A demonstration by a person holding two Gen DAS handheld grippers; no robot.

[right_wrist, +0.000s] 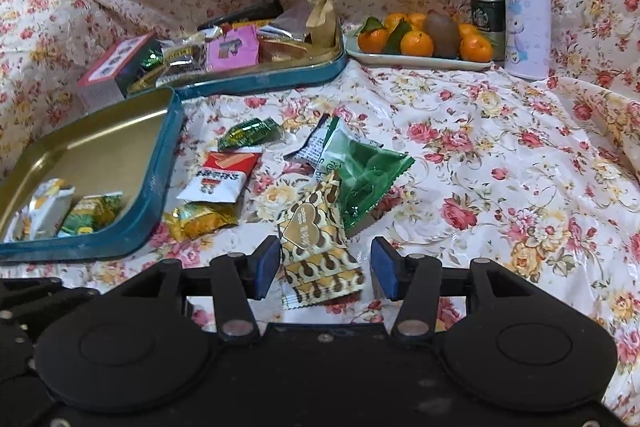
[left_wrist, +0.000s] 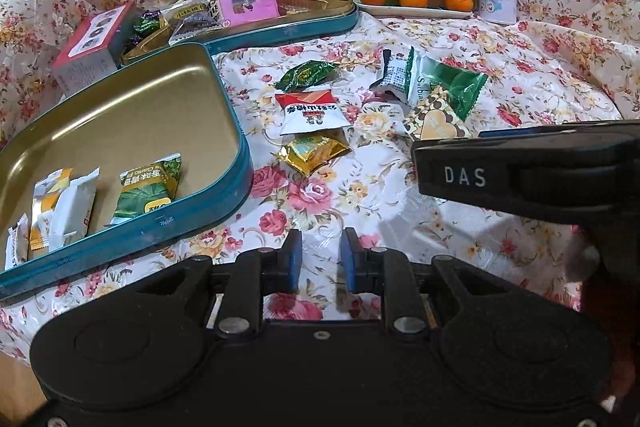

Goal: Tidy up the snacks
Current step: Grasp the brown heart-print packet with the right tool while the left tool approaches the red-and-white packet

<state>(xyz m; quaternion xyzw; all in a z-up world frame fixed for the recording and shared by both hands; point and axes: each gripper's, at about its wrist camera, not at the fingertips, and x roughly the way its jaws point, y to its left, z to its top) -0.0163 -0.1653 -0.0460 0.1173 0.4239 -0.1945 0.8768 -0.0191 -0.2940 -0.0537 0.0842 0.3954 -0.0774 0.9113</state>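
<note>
Task maybe a third done, my guess. The near teal tin (left_wrist: 224, 163) sits left on the floral cloth (right_wrist: 500, 163), mostly bare gold floor, with only a few packets in it: white-and-yellow wafers (left_wrist: 60, 211) and a green-yellow packet (left_wrist: 148, 191) at its near end. The far tin (right_wrist: 280, 75) behind it is heaped full already: pink packet (right_wrist: 232, 49), brown paper bag (right_wrist: 322, 17), dark bar across the back. A pink-and-grey box (right_wrist: 108, 75) leans against both tins' left side.

Left to sort: six loose packets on the cloth, right of the near tin. Largest is the green pouch (right_wrist: 368, 175), overlapping a grey-white packet (right_wrist: 310, 151) behind it. Then the red-and-white packet (right_wrist: 220, 177), the gold heart-print packet (right_wrist: 316, 239), the gold foil packet (right_wrist: 200, 219) just beside the tin's wall, and the small dark green candy (right_wrist: 250, 133) farthest back.

My right tongs (right_wrist: 325, 269) are spread wide, one pad each side of the heart-print packet, not touching it as far as I can tell. Probably the next pick. My left tongs (left_wrist: 320, 259) are parted a little, holding nothing, hovering over bare cloth.

Not part of it: tray of mandarins (right_wrist: 420, 61) with a kiwi, a Starbucks can (right_wrist: 486, 17), a lilac bottle (right_wrist: 524, 7), all at the back right, well apart.

In the way: green pouch lies touching the heart-print packet's far end, may drag along. The right gripper body crosses my left view, hiding cloth there.
</note>
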